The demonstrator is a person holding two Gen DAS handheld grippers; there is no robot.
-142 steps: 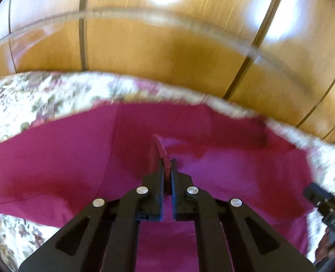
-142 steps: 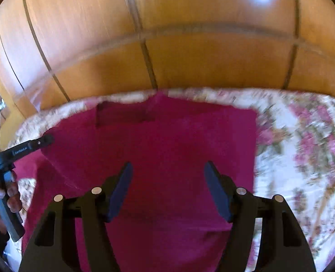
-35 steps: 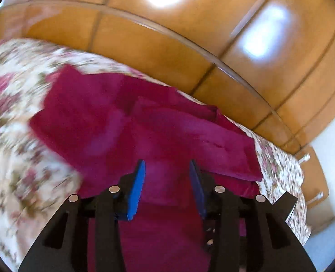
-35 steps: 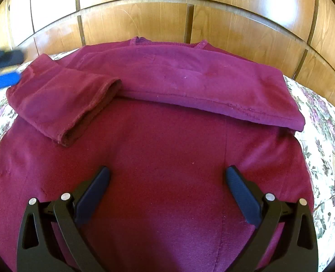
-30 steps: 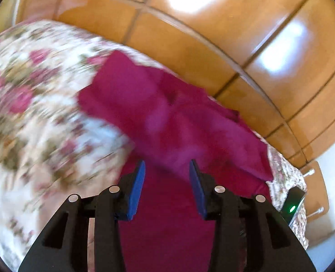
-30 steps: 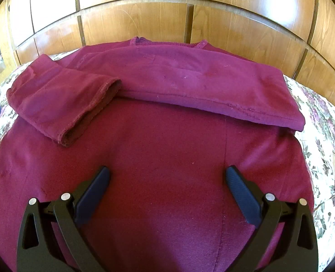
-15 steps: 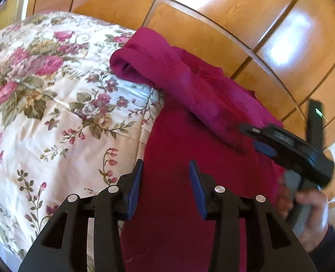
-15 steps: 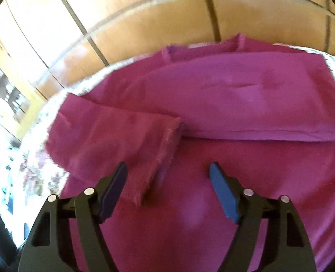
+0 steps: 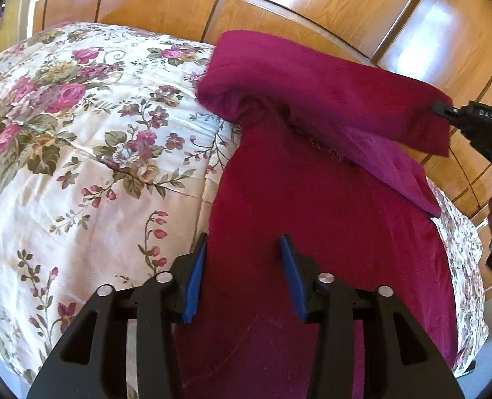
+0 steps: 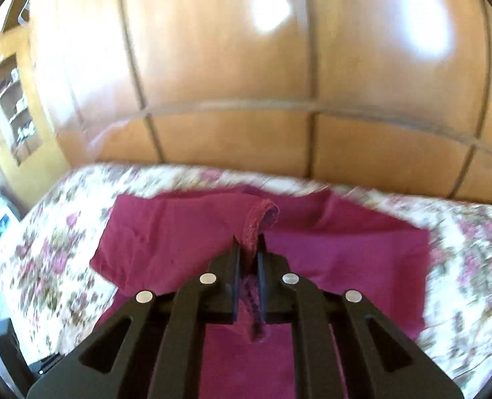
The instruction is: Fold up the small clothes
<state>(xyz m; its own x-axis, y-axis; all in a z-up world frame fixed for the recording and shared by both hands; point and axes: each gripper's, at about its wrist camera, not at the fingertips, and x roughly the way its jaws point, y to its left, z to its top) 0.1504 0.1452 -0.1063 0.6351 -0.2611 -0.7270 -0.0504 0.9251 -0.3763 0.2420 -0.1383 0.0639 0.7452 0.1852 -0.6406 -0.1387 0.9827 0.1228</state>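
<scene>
On the floral bedspread (image 9: 79, 153), maroon sweater (image 9: 312, 232) lies along its right edge, by the wooden wardrobe (image 9: 312, 6). Left gripper (image 9: 242, 276): jaws apart, nothing between them, poised above the sweater body near its left side. Right gripper (image 10: 247, 249): clamped on the sleeve (image 9: 329, 93) at its cuff, sleeve raised off the body. Right wrist view is motion-blurred.
</scene>
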